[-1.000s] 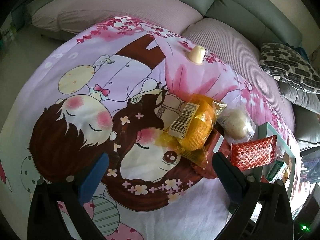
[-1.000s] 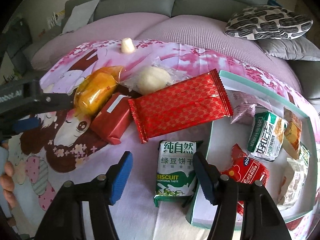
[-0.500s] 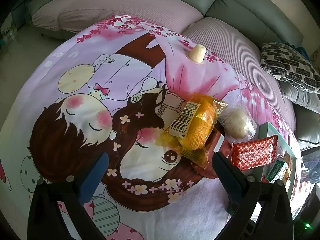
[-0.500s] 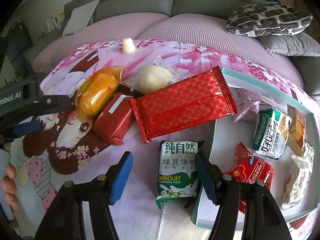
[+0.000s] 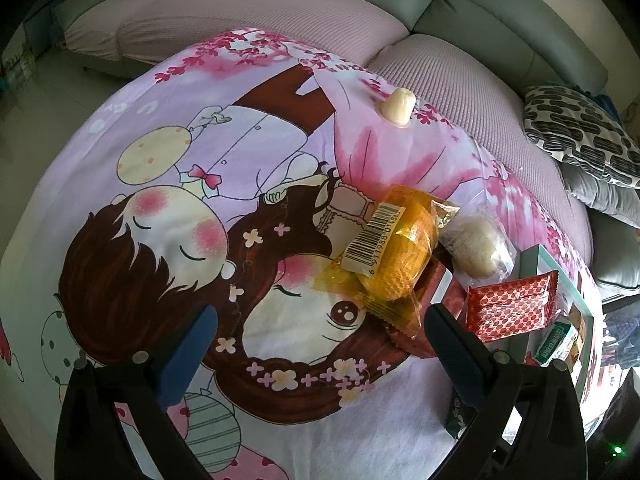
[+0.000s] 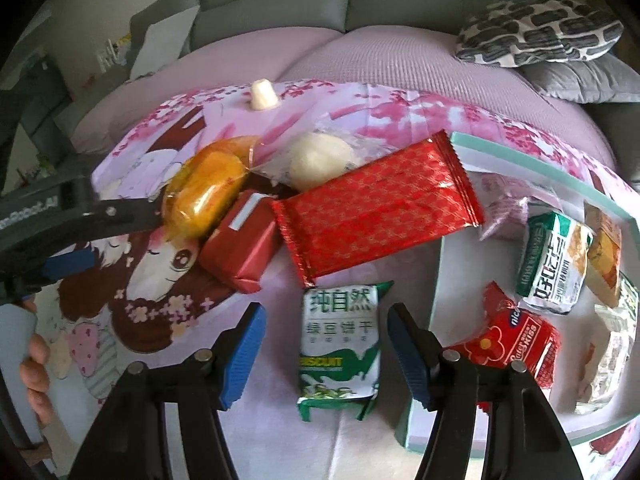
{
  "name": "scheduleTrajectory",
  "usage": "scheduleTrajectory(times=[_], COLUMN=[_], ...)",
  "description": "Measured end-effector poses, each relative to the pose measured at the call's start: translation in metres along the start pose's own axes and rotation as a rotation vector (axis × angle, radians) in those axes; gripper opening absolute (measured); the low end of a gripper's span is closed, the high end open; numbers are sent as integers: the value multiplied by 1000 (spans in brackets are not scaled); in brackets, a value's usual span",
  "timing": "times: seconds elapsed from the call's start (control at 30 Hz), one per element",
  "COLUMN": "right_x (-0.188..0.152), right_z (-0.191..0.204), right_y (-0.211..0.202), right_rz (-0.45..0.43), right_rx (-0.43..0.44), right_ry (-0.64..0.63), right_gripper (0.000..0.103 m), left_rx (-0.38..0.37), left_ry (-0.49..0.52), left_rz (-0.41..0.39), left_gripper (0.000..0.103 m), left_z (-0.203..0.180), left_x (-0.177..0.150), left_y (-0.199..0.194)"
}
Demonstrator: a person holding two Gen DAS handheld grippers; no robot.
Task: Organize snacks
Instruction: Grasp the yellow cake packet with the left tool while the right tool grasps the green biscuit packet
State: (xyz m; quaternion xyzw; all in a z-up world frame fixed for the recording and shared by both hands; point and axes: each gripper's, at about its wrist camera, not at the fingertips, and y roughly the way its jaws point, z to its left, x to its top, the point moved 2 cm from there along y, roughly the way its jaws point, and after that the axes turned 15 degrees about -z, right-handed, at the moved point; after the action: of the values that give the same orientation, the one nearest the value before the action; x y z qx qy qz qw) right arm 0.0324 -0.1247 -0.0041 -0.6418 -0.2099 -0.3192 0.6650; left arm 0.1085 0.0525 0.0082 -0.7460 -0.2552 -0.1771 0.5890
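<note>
My right gripper (image 6: 326, 346) is open, its fingers either side of a green-and-white biscuit pack (image 6: 340, 344) lying on the cloth beside the teal-rimmed box (image 6: 532, 164). Beyond it lie a long red patterned pack (image 6: 376, 204), a dark red wrapped block (image 6: 240, 240), an orange cake in clear wrap (image 6: 204, 188) and a pale bun in clear wrap (image 6: 320, 156). My left gripper (image 5: 316, 340) is open and empty above the cartoon cloth, just short of the orange cake (image 5: 392, 260).
The box holds several packs, among them a red one (image 6: 516, 340) and a green-white one (image 6: 552, 264). A small cream jelly cup (image 6: 262, 94) stands at the cloth's far edge. A grey sofa with a patterned pillow (image 6: 536, 28) lies behind.
My right gripper has moved forward and down, so the green biscuit pack now lies between its fingers. The left gripper has hardly moved.
</note>
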Motion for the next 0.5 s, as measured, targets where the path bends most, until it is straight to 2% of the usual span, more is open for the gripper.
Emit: scheduleTrajectory(times=[0.1, 0.23, 0.3, 0.5], right_x=[-1, -5, -5, -2], right_z=[2, 5, 3, -2], right_y=[1, 5, 6, 9], right_rz=[9, 26, 33, 29], right_rx=[1, -13, -24, -18], right_ry=[-20, -43, -39, -31], right_gripper=[55, 53, 43, 43], left_rx=[2, 7, 17, 27], left_ry=[4, 6, 11, 51], left_rz=[2, 0, -5, -28], left_gripper=[103, 103, 103, 103], left_z=[-1, -2, -2, -10], left_x=[-1, 0, 1, 7], left_y=[1, 4, 6, 12])
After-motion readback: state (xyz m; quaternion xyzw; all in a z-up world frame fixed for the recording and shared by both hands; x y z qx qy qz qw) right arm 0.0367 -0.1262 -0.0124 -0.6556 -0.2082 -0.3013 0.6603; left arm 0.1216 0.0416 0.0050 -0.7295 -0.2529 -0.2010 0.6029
